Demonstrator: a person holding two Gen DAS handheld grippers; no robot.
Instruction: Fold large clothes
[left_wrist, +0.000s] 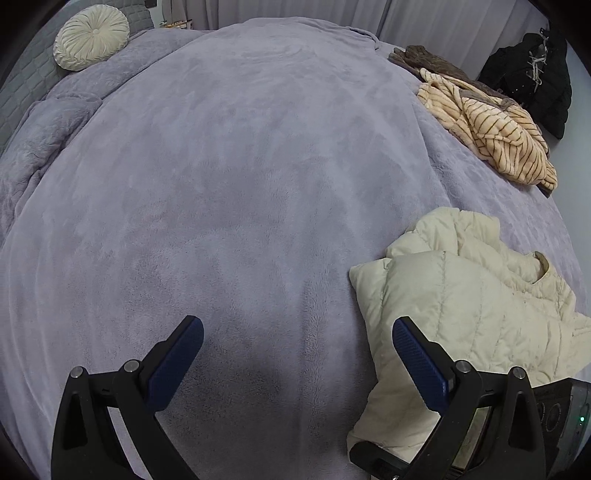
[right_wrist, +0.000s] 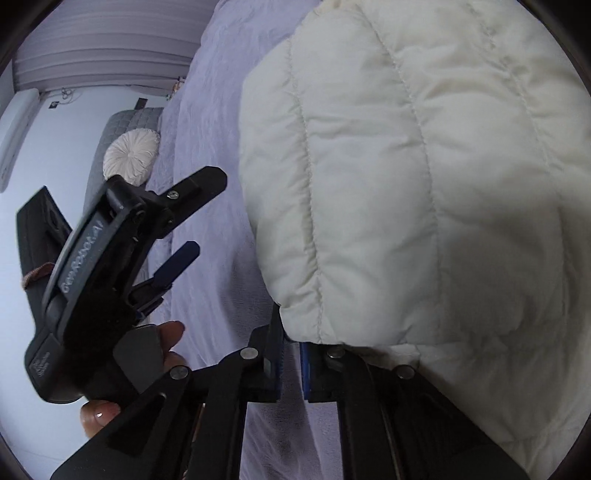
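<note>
A cream quilted puffer jacket (left_wrist: 461, 306) lies bunched at the near right of the bed. My left gripper (left_wrist: 295, 343) is open and empty above the lilac blanket (left_wrist: 240, 166), its right finger (left_wrist: 417, 362) beside the jacket's edge. In the right wrist view the jacket (right_wrist: 424, 184) fills the frame, lifted. My right gripper (right_wrist: 291, 354) is shut on the jacket's lower edge. The left gripper (right_wrist: 184, 221) shows there at the left, jaws apart, held by a hand.
A striped beige fleece garment (left_wrist: 495, 136) and a brown one (left_wrist: 432, 62) lie at the bed's far right. A black jacket (left_wrist: 532, 81) sits beyond the edge. A round cream cushion (left_wrist: 92, 38) rests at the headboard.
</note>
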